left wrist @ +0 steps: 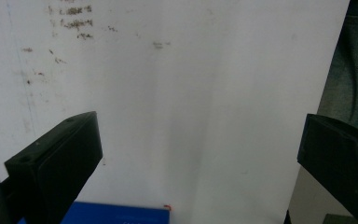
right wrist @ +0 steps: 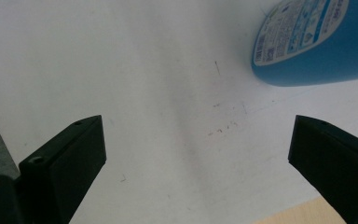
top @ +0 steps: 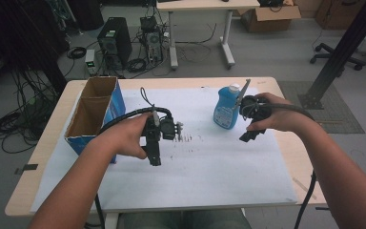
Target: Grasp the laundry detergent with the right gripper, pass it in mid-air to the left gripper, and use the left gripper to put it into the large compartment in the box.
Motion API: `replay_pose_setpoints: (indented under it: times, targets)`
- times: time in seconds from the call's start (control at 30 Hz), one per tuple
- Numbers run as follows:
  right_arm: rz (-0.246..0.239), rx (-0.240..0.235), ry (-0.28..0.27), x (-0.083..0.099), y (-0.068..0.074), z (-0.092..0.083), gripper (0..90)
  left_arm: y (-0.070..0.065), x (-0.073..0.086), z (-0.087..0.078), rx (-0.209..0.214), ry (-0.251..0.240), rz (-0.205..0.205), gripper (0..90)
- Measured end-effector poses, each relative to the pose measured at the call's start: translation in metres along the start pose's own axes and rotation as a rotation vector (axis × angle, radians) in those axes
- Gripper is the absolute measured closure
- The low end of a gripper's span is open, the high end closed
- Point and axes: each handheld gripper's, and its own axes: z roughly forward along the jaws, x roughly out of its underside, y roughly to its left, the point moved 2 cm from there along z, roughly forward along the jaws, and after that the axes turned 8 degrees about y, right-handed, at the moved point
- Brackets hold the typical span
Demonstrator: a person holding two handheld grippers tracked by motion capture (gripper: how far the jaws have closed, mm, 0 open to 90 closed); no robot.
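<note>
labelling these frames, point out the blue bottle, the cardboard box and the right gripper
blue bottle (top: 226,108): high view, middle of its body
cardboard box (top: 117,101): high view, blue outer side wall
right gripper (right wrist: 198,154): right gripper view, midway between its open jaws

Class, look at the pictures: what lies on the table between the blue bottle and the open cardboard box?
In the high view, between the blue bottle and the cardboard box lie white paper and the left tongs, held above it.

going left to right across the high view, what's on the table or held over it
open cardboard box → left tongs → blue bottle → right tongs
</note>
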Motion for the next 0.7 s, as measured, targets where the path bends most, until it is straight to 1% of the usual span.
replay_pose_setpoints:
  times: [0.1,0.13,0.2,0.33,0.4,0.5,0.57,0.6,0.63,0.67,0.7]
  targets:
    - [0.013,-0.003,-0.002,0.003,-0.002,0.001,3.9,-0.001,0.0,0.001,-0.002,0.0,0.001,0.2]
    - [0.024,0.004,-0.007,0.006,-0.004,0.002,3.9,-0.001,-0.001,0.0,0.0,0.003,0.006,0.2]
    - [0.032,0.003,-0.008,0.01,-0.006,0.004,3.8,-0.001,-0.001,0.0,-0.002,-0.005,0.008,0.2]
    - [0.038,0.006,-0.012,0.016,-0.009,0.007,3.9,-0.001,-0.001,-0.001,-0.006,-0.005,0.01,0.2]
    - [0.059,0.009,-0.019,0.021,-0.015,0.011,3.9,-0.002,-0.002,0.0,-0.006,0.0,0.012,0.2]
    - [0.077,0.006,-0.024,0.025,-0.019,0.014,3.9,0.0,-0.002,0.001,-0.006,0.0,0.01,0.2]
    - [0.08,0.008,-0.026,0.026,-0.021,0.016,3.9,0.0,-0.002,0.001,-0.005,0.001,0.008,0.2]
    - [0.092,0.005,-0.023,0.028,-0.024,0.018,3.9,0.001,-0.001,0.002,-0.006,0.0,0.006,0.2]
    - [0.092,0.005,-0.023,0.028,-0.024,0.018,3.9,0.001,-0.001,0.002,-0.006,0.0,0.006,0.2]
    - [0.105,0.005,-0.03,0.03,-0.027,0.021,3.9,0.001,-0.001,0.002,-0.006,0.0,0.007,0.2]
    - [0.105,0.005,-0.03,0.03,-0.027,0.021,3.9,0.001,-0.001,0.002,-0.005,-0.002,0.007,0.2]
